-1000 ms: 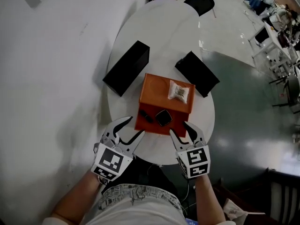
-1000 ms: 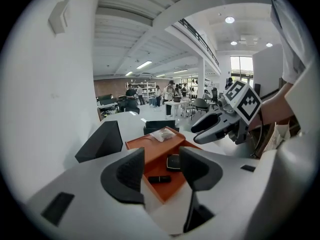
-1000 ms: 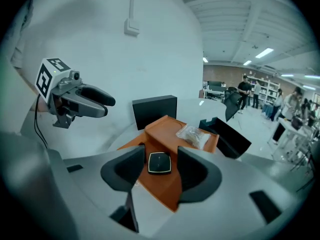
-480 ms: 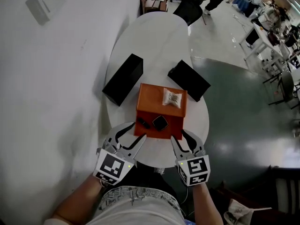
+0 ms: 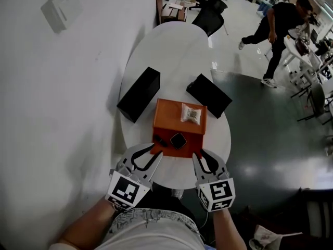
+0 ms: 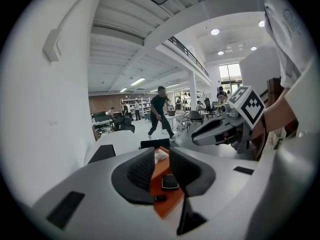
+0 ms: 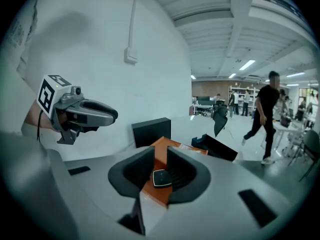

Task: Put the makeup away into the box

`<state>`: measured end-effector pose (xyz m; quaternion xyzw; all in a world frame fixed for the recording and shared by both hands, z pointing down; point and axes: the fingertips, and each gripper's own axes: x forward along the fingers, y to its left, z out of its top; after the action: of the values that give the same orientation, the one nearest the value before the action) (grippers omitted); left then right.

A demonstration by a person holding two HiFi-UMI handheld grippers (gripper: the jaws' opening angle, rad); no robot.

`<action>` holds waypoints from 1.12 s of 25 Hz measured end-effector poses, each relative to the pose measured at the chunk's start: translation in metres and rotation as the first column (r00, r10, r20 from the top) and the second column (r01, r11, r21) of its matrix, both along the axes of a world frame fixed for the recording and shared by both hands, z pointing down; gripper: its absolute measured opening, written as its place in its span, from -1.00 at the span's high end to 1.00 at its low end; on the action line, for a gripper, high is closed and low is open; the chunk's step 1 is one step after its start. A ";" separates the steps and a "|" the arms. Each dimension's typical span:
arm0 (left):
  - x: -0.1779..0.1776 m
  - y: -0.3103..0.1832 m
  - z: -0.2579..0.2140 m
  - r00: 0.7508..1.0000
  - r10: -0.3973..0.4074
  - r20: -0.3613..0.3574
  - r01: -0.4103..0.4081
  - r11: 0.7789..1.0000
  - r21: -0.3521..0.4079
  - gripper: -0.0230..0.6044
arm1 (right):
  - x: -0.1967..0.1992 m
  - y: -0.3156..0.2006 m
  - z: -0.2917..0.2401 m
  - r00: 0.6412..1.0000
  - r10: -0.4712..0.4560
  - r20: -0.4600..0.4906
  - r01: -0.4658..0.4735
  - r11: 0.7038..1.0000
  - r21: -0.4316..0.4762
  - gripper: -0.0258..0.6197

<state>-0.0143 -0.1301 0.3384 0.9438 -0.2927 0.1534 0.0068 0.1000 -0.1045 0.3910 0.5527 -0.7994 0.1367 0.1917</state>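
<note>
The compact (image 5: 178, 140) is lying on the near end of the orange box (image 5: 169, 116), ahead of both grippers and touched by neither. It is being framed in the gap between the fingers (image 6: 140, 174) of the left gripper (image 6: 161, 156), and again between the fingers (image 7: 182, 171) of the right gripper (image 7: 160, 156), but it is sitting well beyond the tips. A small black piece (image 5: 160, 140) is lying just beside it on the left, and a pale packet (image 5: 190, 114) is resting on the far end of the same box. Both pairs of fingers have just been closing and are being held at a narrow gap, with nothing gripped between them.

The orange box is being shown as a flat, matte rectangle with sharp edges. The compact is square with rounded corners, glossy black with a thin light rim. The packet is looking soft and crinkled, with a dark printed patch. A left black box (image 5: 139, 94) and a right black box (image 5: 209, 95), both long and matte, are lying beyond the orange one. The surface (image 5: 171, 51) is white, oval and smooth.

The grippers are being held side by side over the near edge of the surface, pointing away from the person and tilted slightly down, their tips just short of the orange box's near corners. The left forearm (image 5: 86, 225) and right forearm (image 5: 229, 230) are being kept close to the body.
</note>
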 end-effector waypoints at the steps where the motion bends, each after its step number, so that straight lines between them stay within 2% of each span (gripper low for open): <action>1: 0.001 0.001 -0.002 1.000 0.002 -0.002 -0.002 1.000 0.007 0.61 | -0.001 0.000 -0.003 1.000 -0.003 0.002 0.003 1.000 0.008 0.67; 8: 0.001 0.007 -0.013 1.000 -0.001 -0.011 0.001 0.999 0.038 0.72 | -0.004 0.003 -0.018 1.000 -0.028 0.012 0.028 0.999 0.044 0.80; 15: 0.001 0.012 -0.013 1.000 -0.014 -0.027 0.014 0.999 0.029 0.78 | -0.008 0.008 -0.022 0.998 -0.048 0.030 0.046 0.997 0.055 0.90; 28: 0.005 0.020 -0.023 0.998 -0.043 -0.040 0.045 0.998 0.038 0.83 | -0.003 0.019 -0.036 0.992 -0.081 0.097 0.072 0.994 0.086 0.90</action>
<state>-0.0098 -0.1103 0.3150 0.9400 -0.3161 0.1288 -0.0025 0.0972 -0.0854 0.3551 0.5215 -0.8337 0.1237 0.1332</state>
